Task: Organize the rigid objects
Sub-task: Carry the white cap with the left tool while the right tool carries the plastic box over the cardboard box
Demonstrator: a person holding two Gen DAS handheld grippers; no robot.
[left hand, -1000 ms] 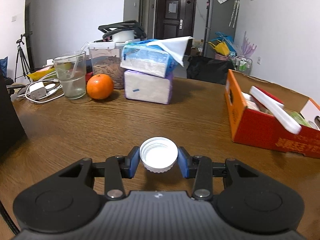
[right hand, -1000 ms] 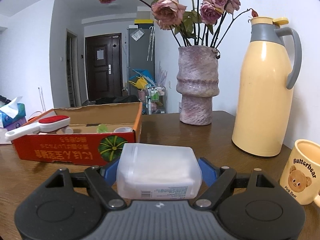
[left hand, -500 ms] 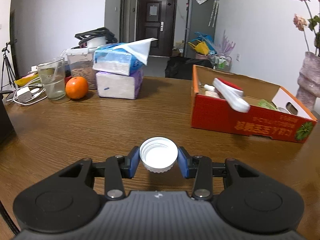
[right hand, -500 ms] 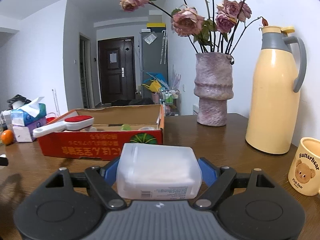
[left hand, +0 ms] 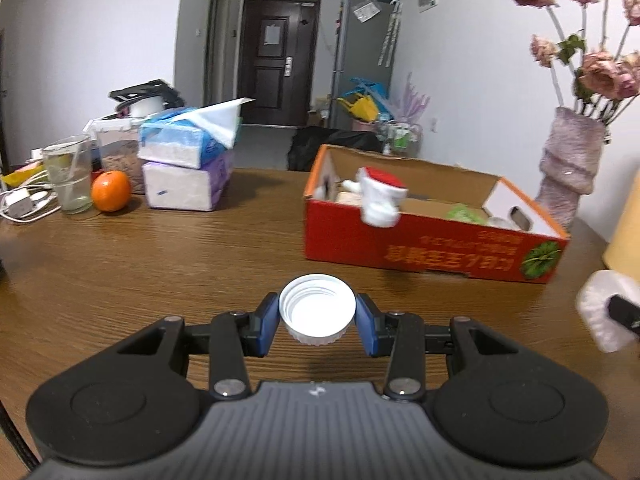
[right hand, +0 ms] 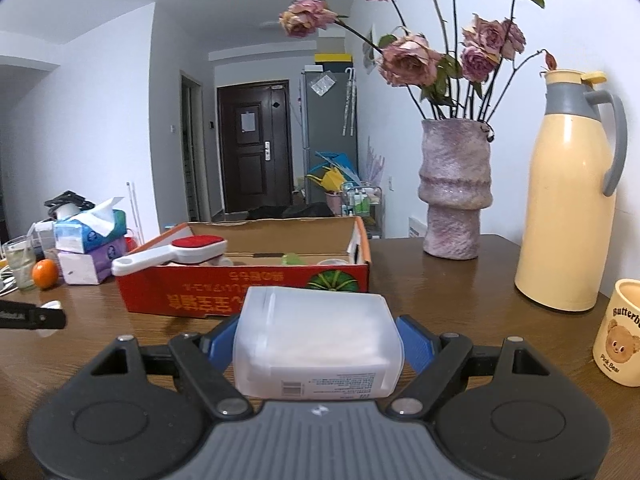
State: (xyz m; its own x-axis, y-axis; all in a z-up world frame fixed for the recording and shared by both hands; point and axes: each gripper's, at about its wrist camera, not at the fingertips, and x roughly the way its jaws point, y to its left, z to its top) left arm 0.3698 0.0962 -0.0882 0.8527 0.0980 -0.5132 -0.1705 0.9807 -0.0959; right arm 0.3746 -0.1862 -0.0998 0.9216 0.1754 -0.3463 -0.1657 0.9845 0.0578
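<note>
Two items in hand: your left tongs (left hand: 317, 319) pinch a white screw cap (left hand: 317, 308); your right tongs (right hand: 318, 342) clamp a translucent plastic box (right hand: 318, 342). Destination, the red carton (left hand: 432, 242), lies ahead-right of the cap, ahead-left of the box.

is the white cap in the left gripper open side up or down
Open side up. The white cap, pinched in the left gripper, shows its hollow interior and inner thread rings to the camera.

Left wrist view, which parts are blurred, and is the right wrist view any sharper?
Left wrist view: the white bottle cap in the left gripper is crisp, while the red cardboard box and tissue packs smear. Right wrist view: sharper overall, with glare on the table.
</note>
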